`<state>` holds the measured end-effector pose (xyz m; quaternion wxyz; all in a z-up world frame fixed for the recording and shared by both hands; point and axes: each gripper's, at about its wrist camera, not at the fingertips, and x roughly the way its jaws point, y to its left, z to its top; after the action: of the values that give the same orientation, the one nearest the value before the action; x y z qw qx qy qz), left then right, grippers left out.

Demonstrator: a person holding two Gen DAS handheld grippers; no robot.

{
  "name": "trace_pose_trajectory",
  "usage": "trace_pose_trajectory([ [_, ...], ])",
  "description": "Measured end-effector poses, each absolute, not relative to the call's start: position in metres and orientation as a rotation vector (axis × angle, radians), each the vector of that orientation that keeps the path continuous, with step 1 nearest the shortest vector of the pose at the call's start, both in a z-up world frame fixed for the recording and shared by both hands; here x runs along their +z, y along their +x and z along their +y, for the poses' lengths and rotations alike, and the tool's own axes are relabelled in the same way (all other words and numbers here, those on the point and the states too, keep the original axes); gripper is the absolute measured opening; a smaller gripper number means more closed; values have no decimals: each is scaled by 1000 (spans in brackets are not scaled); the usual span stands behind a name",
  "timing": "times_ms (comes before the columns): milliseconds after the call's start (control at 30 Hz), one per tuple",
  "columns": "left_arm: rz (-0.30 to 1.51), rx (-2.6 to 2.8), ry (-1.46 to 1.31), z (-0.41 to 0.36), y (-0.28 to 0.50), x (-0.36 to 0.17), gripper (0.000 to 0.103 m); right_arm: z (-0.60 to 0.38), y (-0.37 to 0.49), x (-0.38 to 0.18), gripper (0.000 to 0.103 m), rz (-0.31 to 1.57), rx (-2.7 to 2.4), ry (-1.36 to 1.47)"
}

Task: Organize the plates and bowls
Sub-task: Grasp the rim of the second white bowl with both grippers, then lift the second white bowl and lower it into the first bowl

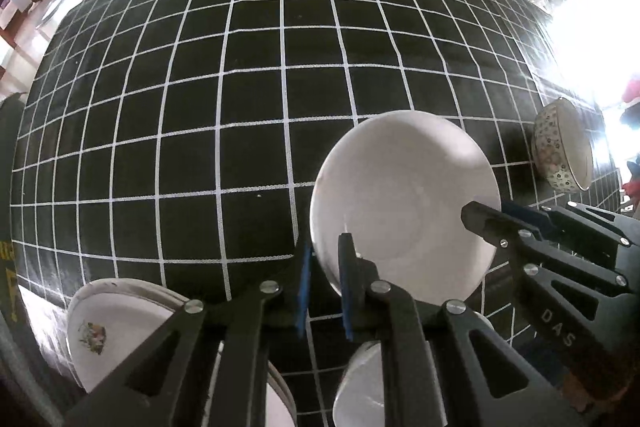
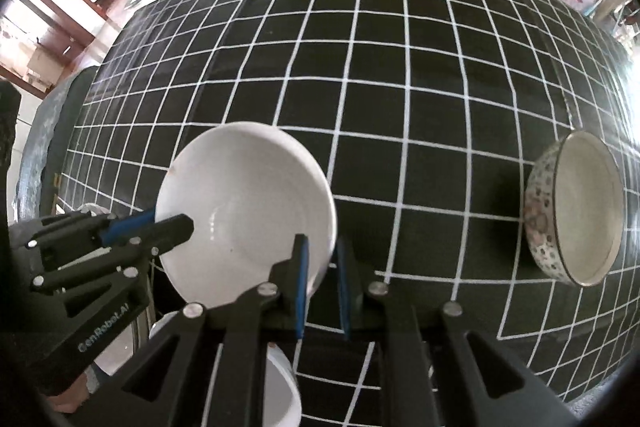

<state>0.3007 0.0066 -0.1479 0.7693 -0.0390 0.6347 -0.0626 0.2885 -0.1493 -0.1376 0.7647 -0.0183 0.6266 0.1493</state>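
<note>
We see a white bowl point(image 1: 404, 203) held above the counter point(image 1: 240, 107), which is covered in a black cloth with a white grid. The bowl is empty; its inside is clean and glossy. A second, patterned bowl point(image 2: 576, 207) stands on the counter to the right, well apart from the white one, and we see nothing in it either. Its mouth faces up, though the lens makes it look tipped.

Below the left gripper point(image 1: 324, 287), at the near edge, lies a plate with a flower print point(image 1: 96, 331), and beside it another white dish point(image 1: 360, 387), partly hidden by the gripper's frame. We cannot tell whether these are stacked on other pieces.

We note that both grippers grip the white bowl by its rim, on opposite sides. The left gripper is nearly closed, with one blue pad inside the bowl and the other outside its wall. The right gripper point(image 2: 322, 287) is likewise narrow, clamping the opposite rim between its pads. Each gripper also shows in the other's view, reaching in from the side.

The bowl's opening faces up toward the cameras, roughly level; being round, it has no long axis to report.
</note>
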Motion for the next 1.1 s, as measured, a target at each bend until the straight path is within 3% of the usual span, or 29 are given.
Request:
trace_pose_trajectory([
  [267,1367,-110,-104,10,301,-146,11,-137,302,-141,17,1373,294,21],
  [767,1260,-109,-112,24,267,-70,11,-130,274,-82,17,1285,313,-25],
  [1100,1264,-123,-124,17,220,-73,11,-132,232,-74,17,1280,308,-72],
])
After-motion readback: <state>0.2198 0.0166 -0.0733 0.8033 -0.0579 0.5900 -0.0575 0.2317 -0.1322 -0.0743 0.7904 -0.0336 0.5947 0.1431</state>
